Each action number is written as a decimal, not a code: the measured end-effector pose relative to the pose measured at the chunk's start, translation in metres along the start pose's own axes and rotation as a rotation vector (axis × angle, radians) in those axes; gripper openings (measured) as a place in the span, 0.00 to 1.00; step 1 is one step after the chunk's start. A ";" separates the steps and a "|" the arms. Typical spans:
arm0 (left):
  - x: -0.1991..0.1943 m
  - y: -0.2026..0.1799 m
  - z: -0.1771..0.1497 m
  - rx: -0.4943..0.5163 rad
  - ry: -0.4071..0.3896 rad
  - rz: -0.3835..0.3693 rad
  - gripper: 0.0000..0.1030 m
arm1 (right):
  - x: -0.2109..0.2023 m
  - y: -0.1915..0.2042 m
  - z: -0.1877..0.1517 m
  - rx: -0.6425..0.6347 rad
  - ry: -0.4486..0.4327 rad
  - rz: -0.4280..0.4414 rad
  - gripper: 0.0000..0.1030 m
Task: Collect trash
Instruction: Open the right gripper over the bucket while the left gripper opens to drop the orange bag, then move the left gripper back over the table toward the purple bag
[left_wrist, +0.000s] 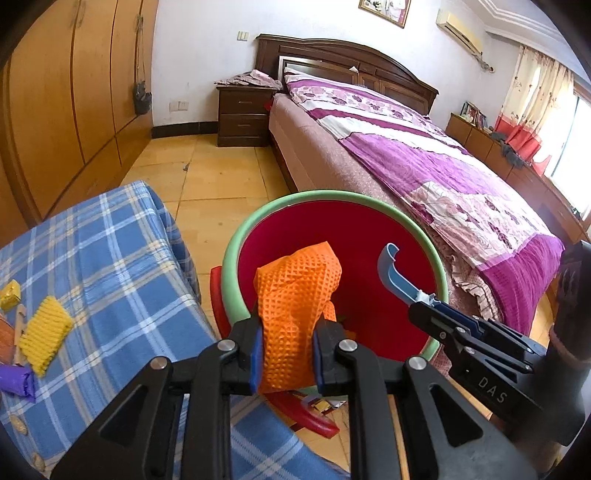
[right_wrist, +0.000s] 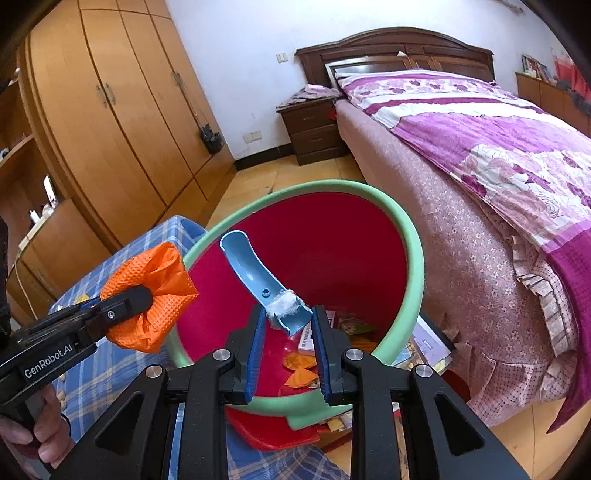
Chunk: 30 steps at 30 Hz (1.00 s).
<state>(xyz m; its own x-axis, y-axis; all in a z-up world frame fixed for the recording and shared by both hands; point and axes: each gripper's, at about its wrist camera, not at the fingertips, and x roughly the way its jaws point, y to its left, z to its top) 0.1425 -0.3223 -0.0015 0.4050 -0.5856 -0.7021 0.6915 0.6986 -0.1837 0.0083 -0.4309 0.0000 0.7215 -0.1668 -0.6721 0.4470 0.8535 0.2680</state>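
My left gripper (left_wrist: 288, 321) is shut on a crumpled orange waffle-textured wrapper (left_wrist: 299, 291), held above the near rim of a red bin with a green rim (left_wrist: 236, 258). From the right wrist view the same wrapper (right_wrist: 155, 295) bulges out of the left gripper (right_wrist: 142, 295) at the bin's left edge. My right gripper (right_wrist: 288, 314) is shut on a curved blue plastic piece (right_wrist: 247, 266) with white fluff on it, over the open bin (right_wrist: 413, 258). Orange and paper scraps (right_wrist: 303, 369) lie at the bin's bottom. The left wrist view shows the blue piece (left_wrist: 395, 273) in the right gripper (left_wrist: 424, 306).
A table with a blue plaid cloth (left_wrist: 110, 258) stands left of the bin, bearing a yellow ridged piece (left_wrist: 44, 332), a small yellow wrapper (left_wrist: 9, 293) and a purple scrap (left_wrist: 14, 380). A bed (left_wrist: 424, 166) runs along the right. A red lid (right_wrist: 273, 428) lies under the bin. A wardrobe (right_wrist: 110, 129) lines the left wall.
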 end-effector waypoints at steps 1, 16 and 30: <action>0.002 0.001 0.001 -0.007 0.006 -0.007 0.22 | 0.001 0.000 0.001 -0.002 0.002 0.001 0.25; -0.008 0.024 0.000 -0.079 -0.015 0.033 0.49 | 0.012 -0.002 0.003 0.033 0.030 0.011 0.37; -0.054 0.052 -0.014 -0.132 -0.068 0.086 0.54 | -0.008 0.019 -0.001 0.033 -0.001 0.024 0.74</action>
<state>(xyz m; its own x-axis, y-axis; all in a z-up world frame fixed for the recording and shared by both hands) 0.1481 -0.2489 0.0168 0.5015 -0.5448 -0.6720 0.5697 0.7926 -0.2174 0.0106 -0.4128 0.0094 0.7325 -0.1470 -0.6647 0.4470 0.8403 0.3068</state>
